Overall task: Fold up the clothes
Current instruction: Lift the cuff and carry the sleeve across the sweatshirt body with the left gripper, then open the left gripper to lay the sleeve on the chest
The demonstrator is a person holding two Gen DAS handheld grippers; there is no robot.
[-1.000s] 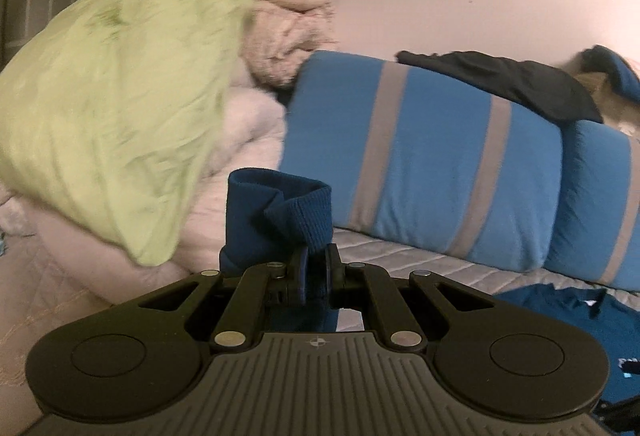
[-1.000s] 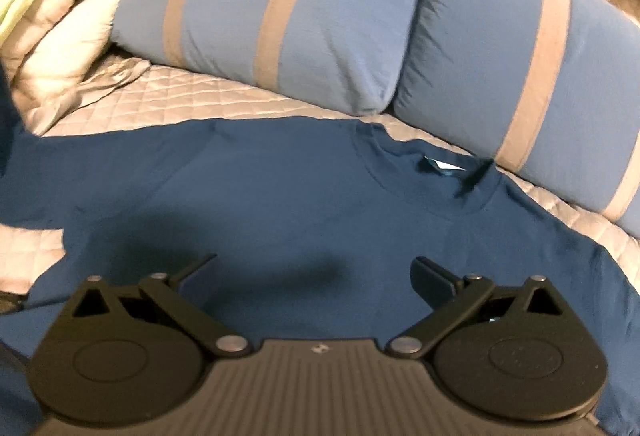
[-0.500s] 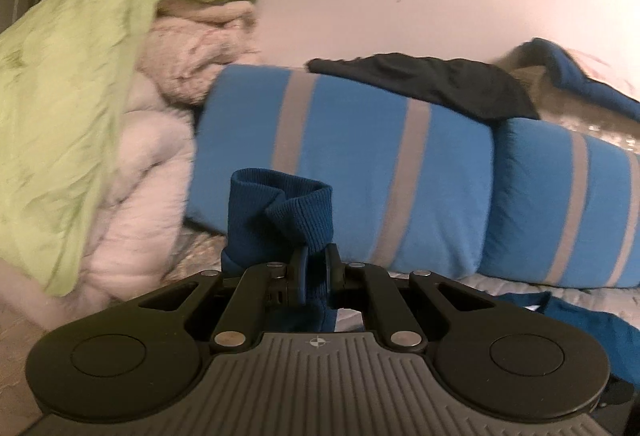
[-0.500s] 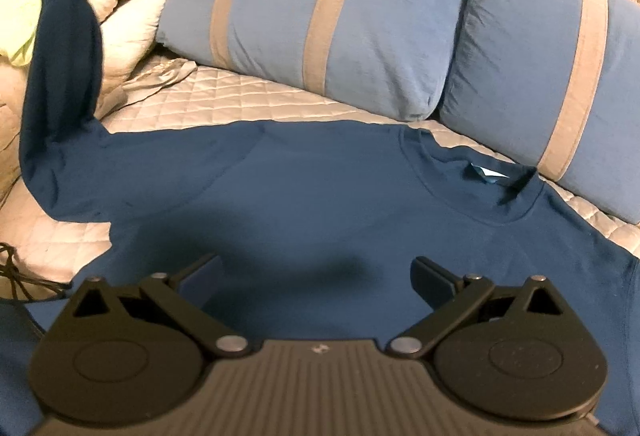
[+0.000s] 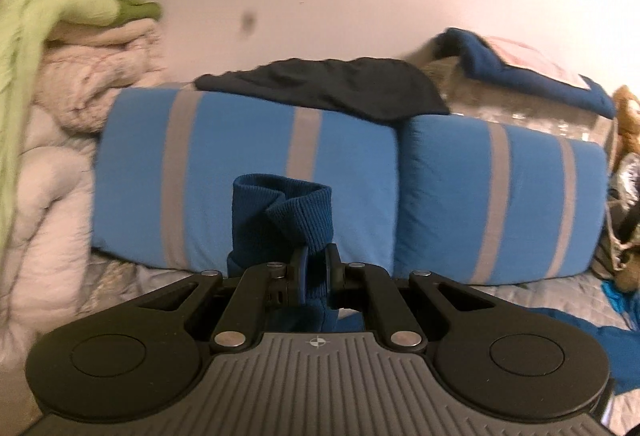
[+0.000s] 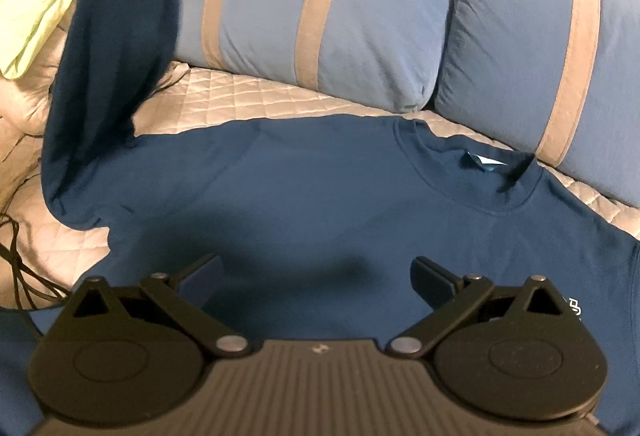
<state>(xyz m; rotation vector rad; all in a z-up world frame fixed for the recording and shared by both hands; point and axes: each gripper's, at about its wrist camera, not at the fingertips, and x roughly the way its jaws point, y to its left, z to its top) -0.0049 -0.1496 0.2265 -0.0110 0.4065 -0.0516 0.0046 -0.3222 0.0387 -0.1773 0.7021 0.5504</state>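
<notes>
The left gripper (image 5: 316, 268) pinches the sweatshirt's (image 6: 320, 196) ribbed cuff (image 5: 296, 212); the right gripper (image 6: 316, 280) hovers above it, jaws wide and empty.

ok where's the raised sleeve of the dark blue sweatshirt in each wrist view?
Left wrist: ribbed cuff of the dark blue sweatshirt sleeve at centre, pinched in the left gripper.
Right wrist: the sleeve hangs raised at upper left, above the flat body.
Shared landmark: blue pillow with grey stripes.
</notes>
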